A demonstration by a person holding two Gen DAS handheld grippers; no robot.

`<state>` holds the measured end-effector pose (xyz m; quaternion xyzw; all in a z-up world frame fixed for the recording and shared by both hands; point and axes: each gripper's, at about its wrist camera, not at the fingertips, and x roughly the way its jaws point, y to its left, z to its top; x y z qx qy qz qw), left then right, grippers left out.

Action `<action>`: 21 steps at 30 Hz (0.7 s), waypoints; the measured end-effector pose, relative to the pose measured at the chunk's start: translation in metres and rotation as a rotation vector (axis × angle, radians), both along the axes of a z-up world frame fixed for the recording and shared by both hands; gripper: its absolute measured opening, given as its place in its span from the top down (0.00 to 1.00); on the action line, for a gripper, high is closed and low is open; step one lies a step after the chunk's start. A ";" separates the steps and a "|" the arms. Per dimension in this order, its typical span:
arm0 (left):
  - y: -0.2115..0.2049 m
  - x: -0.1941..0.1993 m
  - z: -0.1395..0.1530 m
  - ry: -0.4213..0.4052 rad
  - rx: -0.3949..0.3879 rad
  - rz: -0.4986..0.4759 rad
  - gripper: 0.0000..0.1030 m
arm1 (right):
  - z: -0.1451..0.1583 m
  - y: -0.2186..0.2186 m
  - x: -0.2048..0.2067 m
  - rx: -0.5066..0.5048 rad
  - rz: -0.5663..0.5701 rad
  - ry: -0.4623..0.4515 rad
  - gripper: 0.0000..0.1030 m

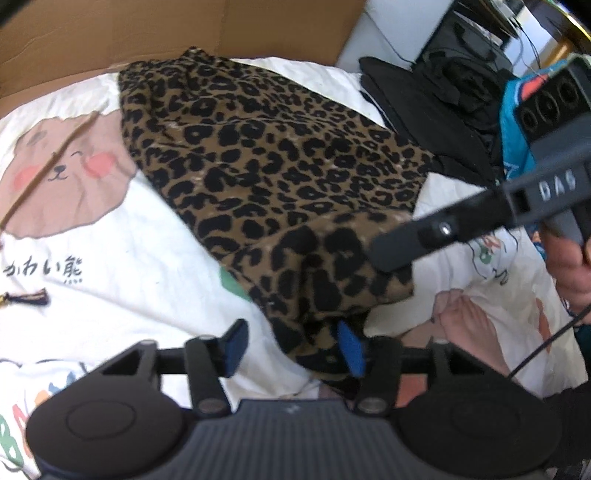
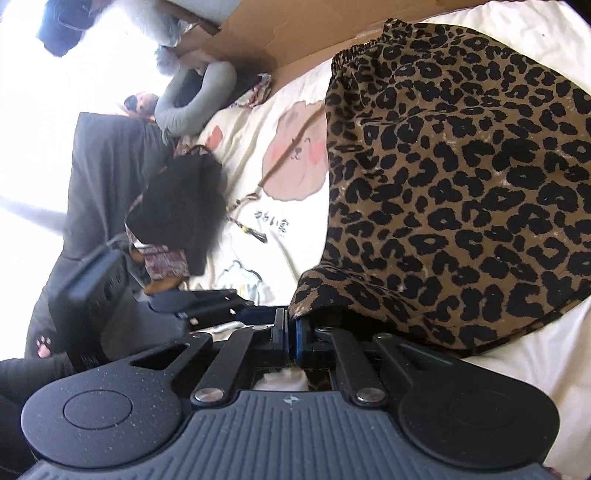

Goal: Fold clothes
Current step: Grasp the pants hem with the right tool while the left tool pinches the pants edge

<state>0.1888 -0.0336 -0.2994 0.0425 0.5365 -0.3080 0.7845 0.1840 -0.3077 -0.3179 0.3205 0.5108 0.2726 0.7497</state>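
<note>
A leopard-print garment [image 1: 280, 166] lies spread on a white bedsheet [image 1: 129, 258] printed with a cartoon bear. My left gripper [image 1: 293, 347] is open at the garment's near hem. The dark hem lies between its blue pads [image 1: 236, 341], and neither pad presses on it. My right gripper [image 2: 291, 332] is shut on a lifted corner of the leopard-print garment [image 2: 461, 177]. In the left wrist view the right gripper [image 1: 391, 254] reaches in from the right and holds that corner up off the sheet.
Brown cardboard [image 1: 147, 29] borders the far side. A pile of black clothes [image 1: 443, 92] and a blue garment [image 1: 513, 122] lie at the right. A person's bare foot [image 1: 469, 325] rests on the sheet. A thin stick [image 1: 55, 155] crosses the bear print. A grey neck pillow [image 2: 195, 99] sits nearby.
</note>
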 end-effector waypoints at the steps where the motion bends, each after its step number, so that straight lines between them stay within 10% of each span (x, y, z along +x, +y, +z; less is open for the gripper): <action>1: -0.003 -0.001 -0.001 -0.002 0.003 -0.008 0.38 | 0.000 0.000 0.000 0.009 -0.003 0.003 0.98; 13: -0.019 -0.009 -0.010 -0.113 0.074 0.030 0.39 | 0.002 0.000 -0.002 0.079 -0.018 0.026 0.98; 21: -0.011 -0.007 -0.010 -0.123 0.089 0.092 0.67 | 0.000 -0.003 -0.004 0.079 -0.028 0.034 0.98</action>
